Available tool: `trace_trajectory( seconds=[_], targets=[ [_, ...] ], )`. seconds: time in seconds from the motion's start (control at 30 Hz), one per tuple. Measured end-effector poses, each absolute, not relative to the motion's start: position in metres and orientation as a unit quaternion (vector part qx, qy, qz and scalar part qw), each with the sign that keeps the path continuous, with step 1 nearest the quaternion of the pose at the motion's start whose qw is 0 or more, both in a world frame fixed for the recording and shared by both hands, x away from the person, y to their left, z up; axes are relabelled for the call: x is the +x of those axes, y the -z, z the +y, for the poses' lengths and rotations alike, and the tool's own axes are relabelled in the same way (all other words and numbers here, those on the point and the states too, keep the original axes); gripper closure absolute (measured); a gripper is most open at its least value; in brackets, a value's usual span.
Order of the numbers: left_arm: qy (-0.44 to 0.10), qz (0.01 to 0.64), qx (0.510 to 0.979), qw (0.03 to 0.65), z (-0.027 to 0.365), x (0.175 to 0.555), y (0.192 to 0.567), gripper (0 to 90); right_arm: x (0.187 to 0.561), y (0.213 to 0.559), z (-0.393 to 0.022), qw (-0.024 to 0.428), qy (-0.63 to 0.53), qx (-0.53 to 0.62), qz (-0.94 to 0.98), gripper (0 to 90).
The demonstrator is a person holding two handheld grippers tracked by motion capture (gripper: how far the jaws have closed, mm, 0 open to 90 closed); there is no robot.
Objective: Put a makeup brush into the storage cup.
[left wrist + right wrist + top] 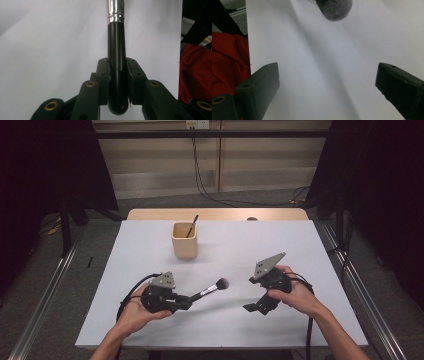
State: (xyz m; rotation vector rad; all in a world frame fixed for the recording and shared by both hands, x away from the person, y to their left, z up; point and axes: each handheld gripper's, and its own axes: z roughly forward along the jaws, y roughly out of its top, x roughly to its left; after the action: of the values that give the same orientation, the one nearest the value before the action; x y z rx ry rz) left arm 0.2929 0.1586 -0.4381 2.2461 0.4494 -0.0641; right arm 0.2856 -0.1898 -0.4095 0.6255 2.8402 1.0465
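A makeup brush (pixel 207 291) with a black handle (pixel 116 50), a silver ferrule and a grey fluffy head (pixel 334 8) is held over the white table (pixel 150 240). My left gripper (pixel 186 301) is shut on its handle near the butt end, with both pads pressed on it (pixel 116 72). The brush head points right, toward my right gripper (pixel 255 307). That gripper hangs to the right of the head, tipped down at the table, its jaws wide open (pixel 327 82) with nothing between them.
A tan wooden cup (pixel 184 241) stands at the back of the table, left of centre, with a thin dark stick (pixel 192 226) in it. Red cloth (pixel 227 60) lies beyond the near table edge. Dark stands flank the table.
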Motion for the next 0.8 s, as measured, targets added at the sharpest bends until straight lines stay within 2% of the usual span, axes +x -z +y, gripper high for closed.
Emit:
trace_trajectory(
  seconds=[0.3, 0.43, 0.67, 0.8],
  targets=[
    [0.016, 0.186, 0.878, 0.441, 0.163, 0.292, 0.437, 74.8, 0.278, 0.422, -0.195, 0.019, -0.353, 0.222, 0.909, 6.6],
    [0.012, 0.186, 0.874, 0.449, 0.163, 0.291, 0.437, 74.7, 0.275, 0.422, -0.197, 0.01, -0.377, 0.226, 0.898, 3.5],
    [0.005, 0.188, 0.863, 0.469, 0.163, 0.292, 0.439, 74.7, 0.269, 0.425, -0.195, 0.032, -0.409, 0.235, 0.881, 1.9],
    [0.005, 0.189, 0.853, 0.486, 0.164, 0.291, 0.441, 74.7, 0.267, 0.428, -0.193, 0.025, -0.413, 0.235, 0.88, 3.0]
  ],
)
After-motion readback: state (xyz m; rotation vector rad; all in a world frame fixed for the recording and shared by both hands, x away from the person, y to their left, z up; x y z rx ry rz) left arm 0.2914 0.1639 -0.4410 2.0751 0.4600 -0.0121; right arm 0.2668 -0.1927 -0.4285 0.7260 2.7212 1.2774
